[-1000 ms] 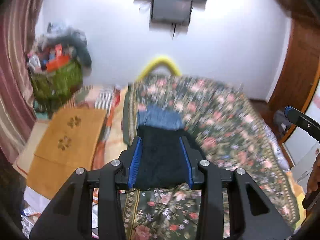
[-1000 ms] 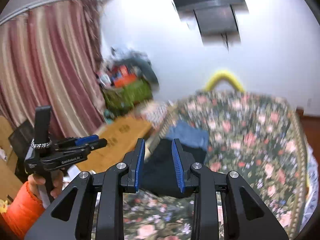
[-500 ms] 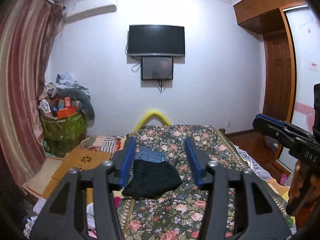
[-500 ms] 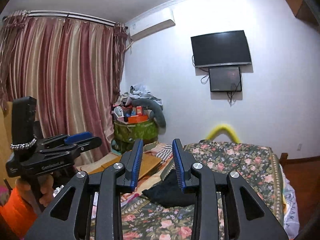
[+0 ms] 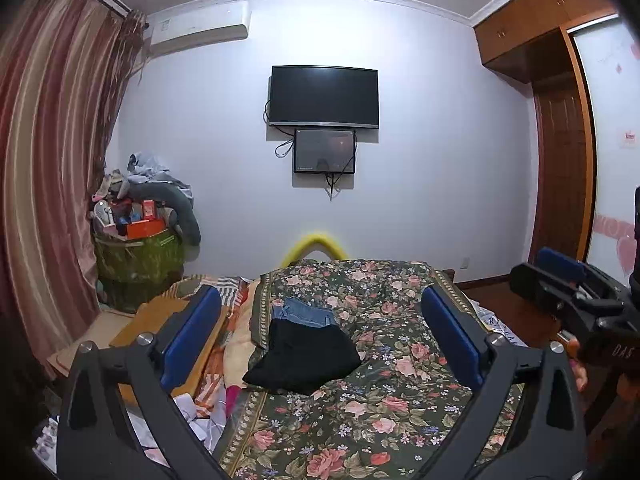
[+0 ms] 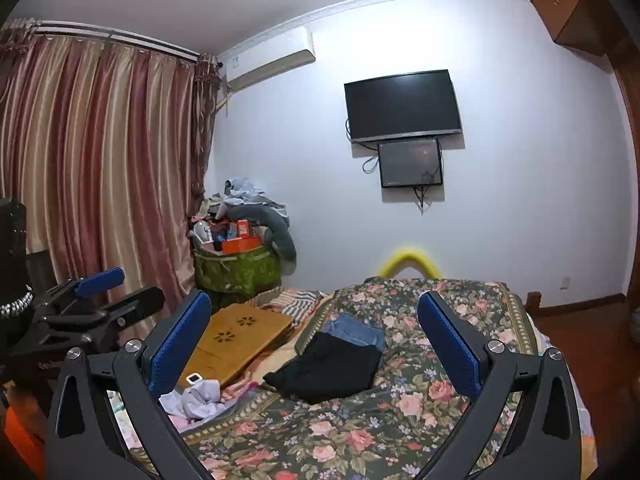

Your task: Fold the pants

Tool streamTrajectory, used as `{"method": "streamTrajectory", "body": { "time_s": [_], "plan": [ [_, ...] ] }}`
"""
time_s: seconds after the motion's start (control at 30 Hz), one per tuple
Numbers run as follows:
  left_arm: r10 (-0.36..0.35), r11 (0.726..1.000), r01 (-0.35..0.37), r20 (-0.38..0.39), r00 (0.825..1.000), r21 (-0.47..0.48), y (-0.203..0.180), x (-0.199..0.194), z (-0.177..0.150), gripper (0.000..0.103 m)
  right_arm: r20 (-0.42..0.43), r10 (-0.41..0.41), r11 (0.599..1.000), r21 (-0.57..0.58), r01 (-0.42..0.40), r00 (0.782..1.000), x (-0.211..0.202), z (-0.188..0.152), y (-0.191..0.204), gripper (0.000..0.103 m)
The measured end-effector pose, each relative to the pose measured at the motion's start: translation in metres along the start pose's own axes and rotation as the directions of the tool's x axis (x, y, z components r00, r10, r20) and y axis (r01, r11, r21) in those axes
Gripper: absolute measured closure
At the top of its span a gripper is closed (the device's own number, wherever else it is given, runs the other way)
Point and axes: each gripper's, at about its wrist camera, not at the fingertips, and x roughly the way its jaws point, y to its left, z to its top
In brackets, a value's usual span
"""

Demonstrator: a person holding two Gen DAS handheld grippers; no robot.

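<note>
Up close both claws are empty and their jaws are opening wide, left claw and right claw, each hanging over the near end of the bed with nothing between the blue pads. Farther up the bed's left side sit the black pants, folded into a flat-ish bundle overlapping a folded pair of jeans just behind them. I'd say this pair is basically done, maybe the far-left clothes pile is next, can't tell.
</note>
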Motion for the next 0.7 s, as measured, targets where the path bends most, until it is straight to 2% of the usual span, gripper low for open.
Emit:
{"method": "streamTrajectory", "body": {
  "time_s": [0.7],
  "plan": [
    [0.008,1.000,-0.008,-0.032,0.999,-0.013,0.002,0.015,-0.010,0.000,-0.041,-0.009,1.000,0.002,0.009,0.999,-0.001,-0.013,-0.006,0.000]
  ]
}}
